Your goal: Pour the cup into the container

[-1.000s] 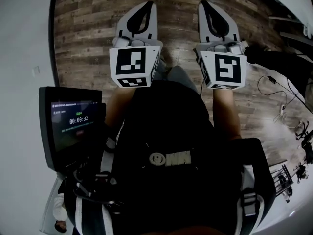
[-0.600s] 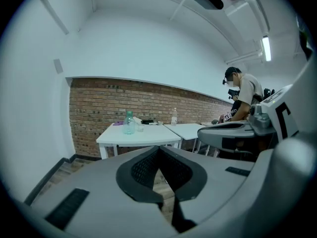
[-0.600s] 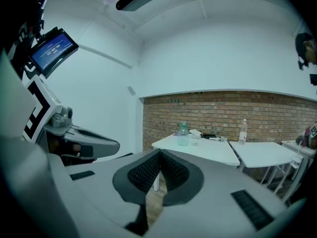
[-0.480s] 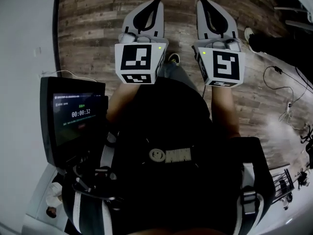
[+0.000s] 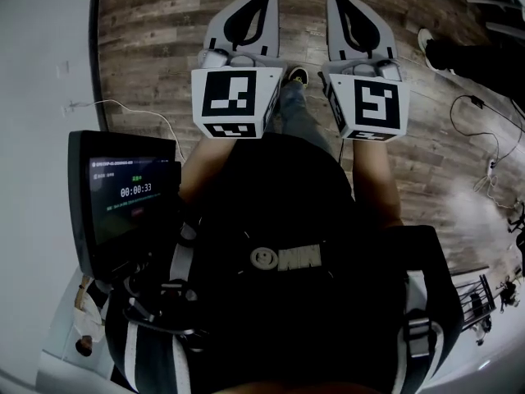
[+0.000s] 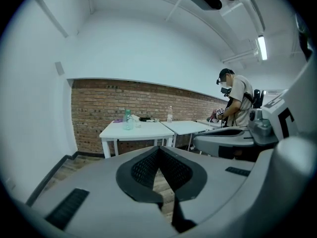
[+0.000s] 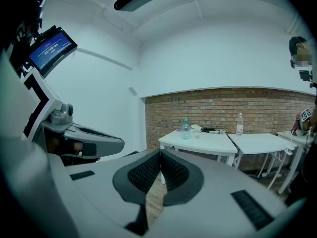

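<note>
left gripper and right gripper clenched empty, greenish bottle on white table well ahead

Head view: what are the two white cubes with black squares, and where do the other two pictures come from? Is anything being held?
No robot here: a person wears a head camera looking down over the chest at a wooden floor, with a hand-held tool in each hand. The marker cubes are part of those tools. The screen at the person's left shows a timer. The other two pictures come from cameras riding on the tools, looking along their jaws. The left tool and the right tool both have jaws together, nothing between them. Ahead, by a brick wall, white tables carry a greenish bottle, a clear bottle and small items too far off to name. A second person stands further right.
</note>
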`<state>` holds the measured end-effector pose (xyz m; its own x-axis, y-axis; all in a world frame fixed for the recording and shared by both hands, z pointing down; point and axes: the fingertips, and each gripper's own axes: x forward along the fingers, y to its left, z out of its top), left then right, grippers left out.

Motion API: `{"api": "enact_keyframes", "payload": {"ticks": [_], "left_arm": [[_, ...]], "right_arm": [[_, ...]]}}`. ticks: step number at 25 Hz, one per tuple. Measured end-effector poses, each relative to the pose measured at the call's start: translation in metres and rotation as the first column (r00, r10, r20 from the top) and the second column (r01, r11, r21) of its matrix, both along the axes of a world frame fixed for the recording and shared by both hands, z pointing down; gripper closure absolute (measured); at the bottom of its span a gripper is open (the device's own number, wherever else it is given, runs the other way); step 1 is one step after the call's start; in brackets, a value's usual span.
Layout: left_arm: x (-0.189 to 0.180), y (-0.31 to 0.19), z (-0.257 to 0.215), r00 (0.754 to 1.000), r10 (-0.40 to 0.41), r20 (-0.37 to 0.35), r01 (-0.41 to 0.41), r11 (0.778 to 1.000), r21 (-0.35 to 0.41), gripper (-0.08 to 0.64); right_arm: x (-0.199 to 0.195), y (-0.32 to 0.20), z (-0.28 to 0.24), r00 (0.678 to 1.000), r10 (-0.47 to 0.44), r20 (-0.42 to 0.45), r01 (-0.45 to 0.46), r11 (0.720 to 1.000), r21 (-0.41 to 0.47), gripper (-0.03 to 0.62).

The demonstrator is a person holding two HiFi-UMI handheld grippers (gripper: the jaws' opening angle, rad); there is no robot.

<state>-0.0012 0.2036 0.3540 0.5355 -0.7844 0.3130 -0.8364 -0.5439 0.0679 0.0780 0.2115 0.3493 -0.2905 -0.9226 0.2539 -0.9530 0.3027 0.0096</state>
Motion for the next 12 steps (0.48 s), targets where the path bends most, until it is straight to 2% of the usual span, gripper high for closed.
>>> {"api": "enact_keyframes", "payload": {"ticks": [9,12], "left_arm": [[-0.095,0.094,0.009,0.997,-0.007,-0.073,0.008,1.000,0.004,0.563],[-0.112,0.120,0.016,0.997,-0.006,-0.077,0.005,1.000,-0.011,0.563]], "right_arm": [[-0.088,0.096,0.005,0.998,0.036,-0.060,-0.035,0.999,0.016,0.586],[-0.104,0.124,0.011,0.997,0.037,-0.072,-0.037,0.999,-0.001,0.586]]}}
